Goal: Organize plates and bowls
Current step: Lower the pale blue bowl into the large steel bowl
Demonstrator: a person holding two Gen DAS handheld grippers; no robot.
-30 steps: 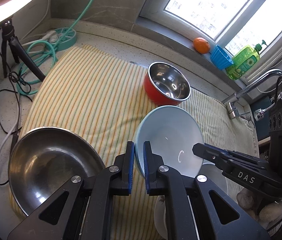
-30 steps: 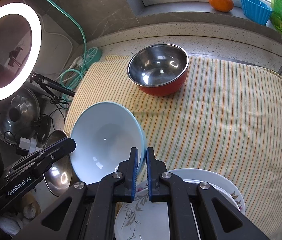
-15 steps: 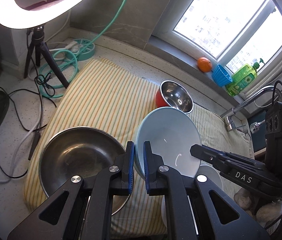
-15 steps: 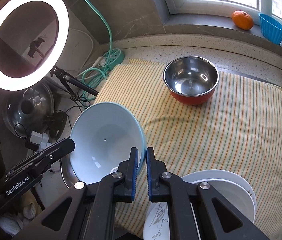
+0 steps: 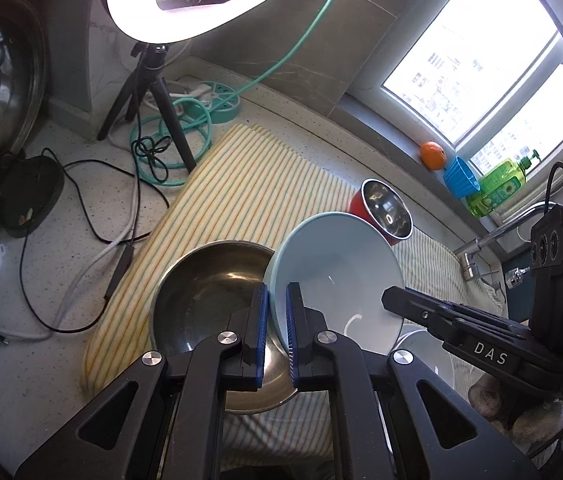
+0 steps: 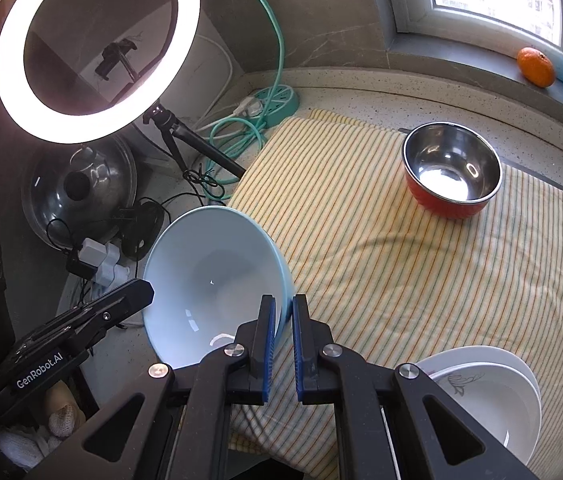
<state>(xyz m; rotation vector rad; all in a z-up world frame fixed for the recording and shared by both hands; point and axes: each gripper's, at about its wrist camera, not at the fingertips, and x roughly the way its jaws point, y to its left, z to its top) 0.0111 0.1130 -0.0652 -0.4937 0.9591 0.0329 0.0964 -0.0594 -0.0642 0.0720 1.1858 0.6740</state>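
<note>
A pale blue bowl point(image 5: 337, 280) hangs tilted in the air, held from both sides. My left gripper point(image 5: 277, 300) is shut on its left rim. My right gripper point(image 6: 285, 308) is shut on the bowl's point(image 6: 217, 276) right rim, and its black body point(image 5: 481, 336) shows across the left wrist view. Under the bowl's left side a large steel bowl point(image 5: 205, 304) rests on the striped cloth point(image 5: 249, 200). A red bowl with a steel inside point(image 6: 451, 170) stands farther back on the cloth point(image 6: 401, 272). White plates point(image 6: 489, 392) are stacked at the near right.
A ring light point(image 6: 89, 48) on a tripod, a teal power strip point(image 6: 277, 100) with coiled cable, black wires and a steel lid point(image 6: 81, 188) crowd the counter to the left. An orange point(image 6: 535, 66), a blue cup point(image 5: 459, 178) and a green bottle point(image 5: 499, 188) line the windowsill. A tap point(image 5: 477, 248) is at the right.
Both grippers have carried the blue bowl up and to the left, away from the red bowl. It now hangs partly over the steel bowl, and more of the left counter shows.
</note>
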